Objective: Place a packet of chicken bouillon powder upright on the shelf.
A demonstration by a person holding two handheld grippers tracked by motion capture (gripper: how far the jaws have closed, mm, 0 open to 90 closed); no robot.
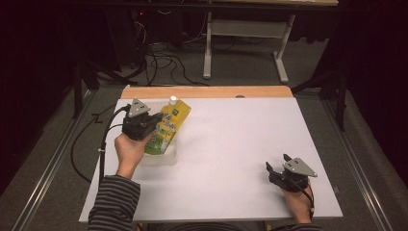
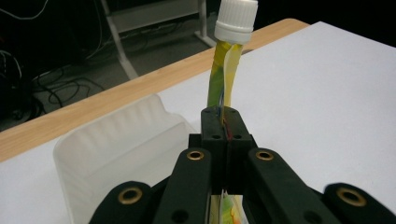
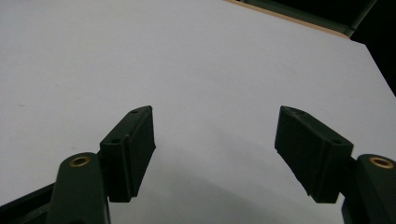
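Pouch (image 1: 169, 126) print too small to read; left gripper (image 1: 155, 121) covers its middle.

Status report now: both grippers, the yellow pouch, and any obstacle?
Left gripper shut on yellow pouch, white cap up. Pouch held above clear plastic tray. Right gripper open, empty, low over white table. Nothing in the way.

High view looks down; gripper views skim the shared table (image 1: 231, 144).

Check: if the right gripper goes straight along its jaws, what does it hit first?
Probably just the bare table. The right gripper is open and angled down at it, with nothing lying ahead; exact touchdown depth is unclear.
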